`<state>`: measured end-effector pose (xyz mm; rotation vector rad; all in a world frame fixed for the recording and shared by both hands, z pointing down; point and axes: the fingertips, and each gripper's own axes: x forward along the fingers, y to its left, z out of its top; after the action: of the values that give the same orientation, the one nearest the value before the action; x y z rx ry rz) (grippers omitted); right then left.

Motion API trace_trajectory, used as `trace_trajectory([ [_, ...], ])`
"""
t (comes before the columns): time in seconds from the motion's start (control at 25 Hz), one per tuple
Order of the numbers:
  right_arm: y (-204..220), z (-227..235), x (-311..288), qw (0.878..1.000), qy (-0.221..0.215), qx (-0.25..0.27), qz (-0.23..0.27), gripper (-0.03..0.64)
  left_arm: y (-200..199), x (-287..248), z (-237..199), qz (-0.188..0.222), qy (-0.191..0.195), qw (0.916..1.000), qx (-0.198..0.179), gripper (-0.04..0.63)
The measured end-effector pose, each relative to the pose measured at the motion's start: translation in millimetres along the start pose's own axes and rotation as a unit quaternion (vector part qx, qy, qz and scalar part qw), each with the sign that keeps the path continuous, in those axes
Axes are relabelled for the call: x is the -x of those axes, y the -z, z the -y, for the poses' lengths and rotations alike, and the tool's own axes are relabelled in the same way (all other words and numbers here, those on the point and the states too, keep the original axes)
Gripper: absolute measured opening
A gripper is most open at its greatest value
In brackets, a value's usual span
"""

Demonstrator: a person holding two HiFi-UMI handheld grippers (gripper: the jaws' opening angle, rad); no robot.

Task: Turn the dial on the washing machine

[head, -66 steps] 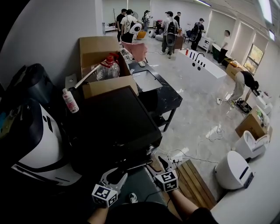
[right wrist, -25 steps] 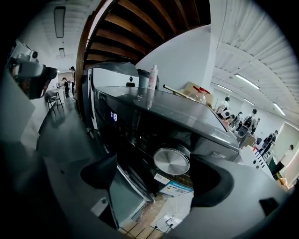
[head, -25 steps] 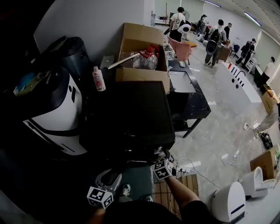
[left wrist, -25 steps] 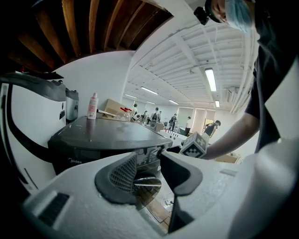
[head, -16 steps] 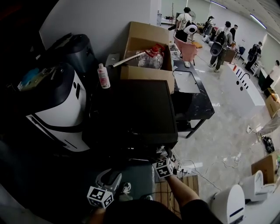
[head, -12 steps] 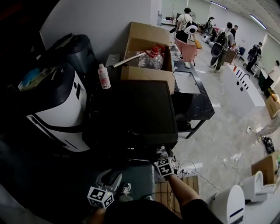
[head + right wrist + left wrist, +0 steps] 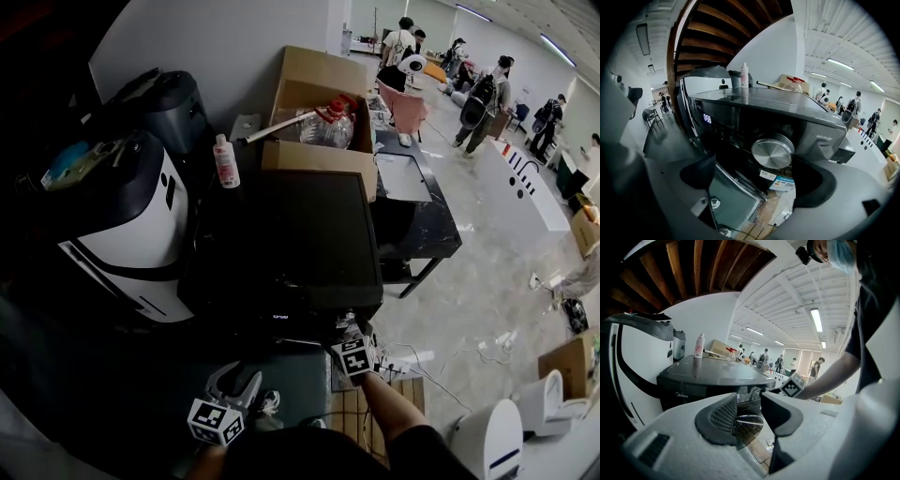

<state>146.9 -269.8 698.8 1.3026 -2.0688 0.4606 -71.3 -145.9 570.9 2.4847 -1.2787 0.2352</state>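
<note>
washing machine: dark grey front-loader, flat top. A white bottle stands at its back left corner, and there's a cardboard box right behind it.
dial: shiny silver knob on the front panel, over toward the machine's right end.
right gripper: up at that front corner. Fingers spread wide with the dial framed in the gap just ahead of them, and they aren't touching it as far as I can see.
left gripper: lower down in front of the machine, aimed at the front. Fingers only a little apart, nothing between them.
background: a bunch of people standing around further back in the room.
</note>
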Motion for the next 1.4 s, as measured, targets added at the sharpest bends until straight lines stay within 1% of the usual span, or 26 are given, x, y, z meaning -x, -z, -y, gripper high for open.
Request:
trace_trajectory([
  [0.12, 6, 1, -4, 1.0, -0.005, -0.019, -0.013, 0.483, -4, 1, 0, 0.001, -0.005, 1.0, -0.002, 0.152],
  [0.48, 8, 2, -8, 0.999, -0.004, -0.036, -0.008, 0.483, 3, 2, -6, -0.006, -0.011, 0.9999, -0.005, 0.152],
  [0.68, 14, -1, -15, 0.998, -0.021, -0.062, -0.02, 0.483, -4, 1, -3, -0.002, -0.009, 0.9999, -0.005, 0.152],
  [0.92, 17, -2, -16, 0.997, -0.021, -0.068, -0.022, 0.483, 3, 5, -10, -0.013, -0.019, 0.9997, -0.011, 0.153],
  [1.08, 16, -3, -17, 0.997, -0.019, -0.069, -0.027, 0.485, 0, 6, -10, -0.009, -0.02, 0.9997, -0.008, 0.152],
  [1.2, 19, -6, -20, 0.997, -0.027, -0.067, -0.031, 0.485, -1, 6, -10, -0.008, -0.017, 0.9997, -0.014, 0.152],
  [1.4, 24, -15, -23, 0.997, -0.039, -0.062, -0.038, 0.485, 1, 7, -11, -0.01, -0.021, 0.9996, -0.012, 0.153],
])
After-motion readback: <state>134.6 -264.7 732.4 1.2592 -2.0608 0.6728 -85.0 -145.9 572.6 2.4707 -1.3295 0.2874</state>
